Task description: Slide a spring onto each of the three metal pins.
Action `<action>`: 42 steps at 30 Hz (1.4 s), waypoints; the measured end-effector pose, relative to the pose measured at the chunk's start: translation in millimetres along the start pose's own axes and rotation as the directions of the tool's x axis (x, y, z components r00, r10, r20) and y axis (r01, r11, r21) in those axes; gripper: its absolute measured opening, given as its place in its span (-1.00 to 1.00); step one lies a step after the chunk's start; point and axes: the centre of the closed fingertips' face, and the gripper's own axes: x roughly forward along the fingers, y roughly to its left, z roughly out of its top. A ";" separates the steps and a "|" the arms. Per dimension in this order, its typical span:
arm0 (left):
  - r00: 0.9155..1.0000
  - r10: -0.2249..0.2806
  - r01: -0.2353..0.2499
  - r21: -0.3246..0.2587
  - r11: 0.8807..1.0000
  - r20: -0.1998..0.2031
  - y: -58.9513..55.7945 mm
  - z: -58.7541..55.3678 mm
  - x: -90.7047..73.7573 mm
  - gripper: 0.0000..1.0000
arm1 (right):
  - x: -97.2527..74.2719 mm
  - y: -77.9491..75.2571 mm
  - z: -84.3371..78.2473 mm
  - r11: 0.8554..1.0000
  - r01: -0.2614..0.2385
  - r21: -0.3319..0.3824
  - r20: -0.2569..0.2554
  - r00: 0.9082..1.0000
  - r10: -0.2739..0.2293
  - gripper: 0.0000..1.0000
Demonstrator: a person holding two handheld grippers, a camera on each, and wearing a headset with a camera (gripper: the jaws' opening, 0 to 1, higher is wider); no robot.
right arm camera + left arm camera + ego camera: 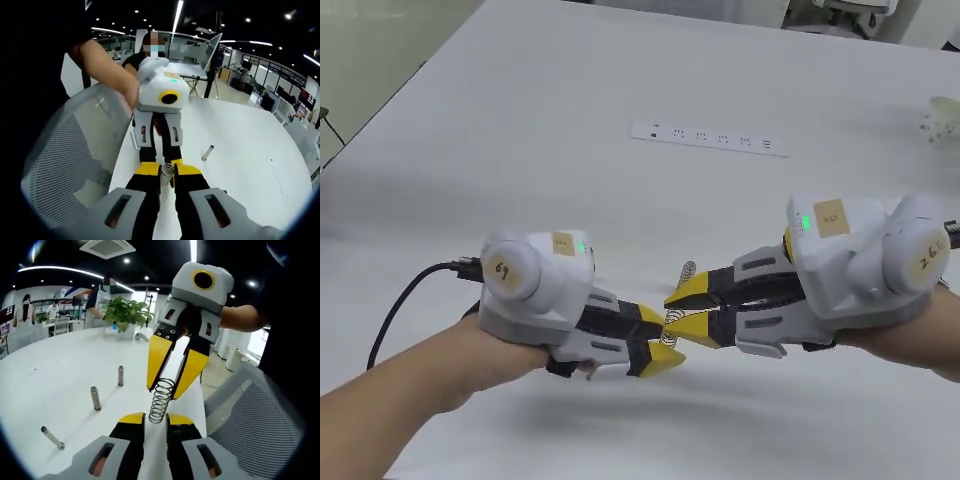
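Tabletop [620,80], white. Left gripper [156,417] and right gripper [167,387]: both sets of fingers closed on one spring [160,400], held above the tabletop. Near sprung pin [95,398], far sprung pin [120,375], bare pin [51,437]. Advice: keep one grip only, line the coil with the bare pin, and lower gently.

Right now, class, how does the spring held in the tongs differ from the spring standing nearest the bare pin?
The held spring is up in the air, one end pinched by the tongs of the right gripper; the table spring stands on the white table. The held spring tilts; the table spring is upright. The held spring's coils look open and pale; the table spring's, tight and dark. Both are metal coils.
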 end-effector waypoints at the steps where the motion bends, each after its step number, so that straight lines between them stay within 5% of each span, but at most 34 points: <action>1: 1.000 0.004 -0.004 -0.005 1.000 -0.001 1.1 -0.7 -1.1 -0.82 | -0.2 -0.3 -0.3 1.000 0.002 -0.001 -0.001 1.000 -0.002 -0.86; 17: 0.995 0.098 -0.098 -0.021 0.995 0.025 18.9 -0.8 -19.3 -0.35 | -3.9 -8.6 0.8 0.999 0.045 -0.008 -0.003 0.999 -0.045 -0.85; 32: 0.977 0.210 -0.209 -0.032 0.977 0.046 38.3 -9.0 -60.7 0.20 | -1.9 -12.8 -0.9 0.998 0.068 -0.016 -0.008 0.998 -0.068 -0.85; 42: 0.954 0.294 -0.292 -0.051 0.955 0.049 48.7 -16.5 -84.4 0.64 | -1.5 -13.4 -4.7 0.997 0.074 -0.026 -0.023 0.997 -0.074 -0.85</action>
